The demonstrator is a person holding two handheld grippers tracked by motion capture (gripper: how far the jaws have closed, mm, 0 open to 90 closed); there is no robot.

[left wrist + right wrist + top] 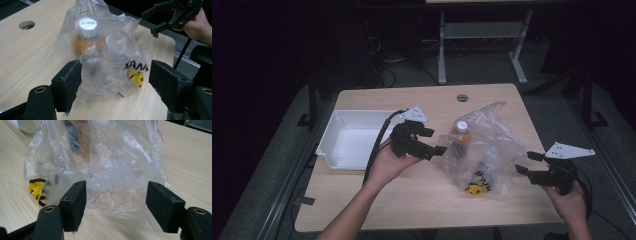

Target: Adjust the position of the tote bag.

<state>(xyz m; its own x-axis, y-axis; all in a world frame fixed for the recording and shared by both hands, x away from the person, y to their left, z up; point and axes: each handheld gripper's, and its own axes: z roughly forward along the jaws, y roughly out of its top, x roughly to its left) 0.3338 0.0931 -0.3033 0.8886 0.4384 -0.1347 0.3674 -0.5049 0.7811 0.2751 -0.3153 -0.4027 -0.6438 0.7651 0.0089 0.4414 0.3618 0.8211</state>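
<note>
Looking down in the high view, a clear plastic bag point(484, 150) lies right of the middle of the wooden worktop point(377, 200), with an orange bottle point(460, 131) with a white cap inside it and a yellow thing point(473, 189) at its 6 o'clock edge. The left gripper point(438, 142) is at 9 o'clock of the bag, jaws spread, tips just beside the plastic. The right gripper point(528, 163) is at 3 o'clock, jaws spread too, close to the bag. A white tray point(328, 145) stands at the 9 o'clock side of the worktop. Around it the room is dark, with a grey floor and a table frame point(482, 45) at 12 o'clock.

In the left gripper view, the bag point(107, 50) sits between the spread jaws and a bit beyond them; whether the left pad touches the plastic I cannot tell. The other gripper point(156, 23) is at 1 o'clock.

In the right gripper view, the bag point(105, 160) lies between and beyond the spread jaws, and the pads do not press it.
</note>
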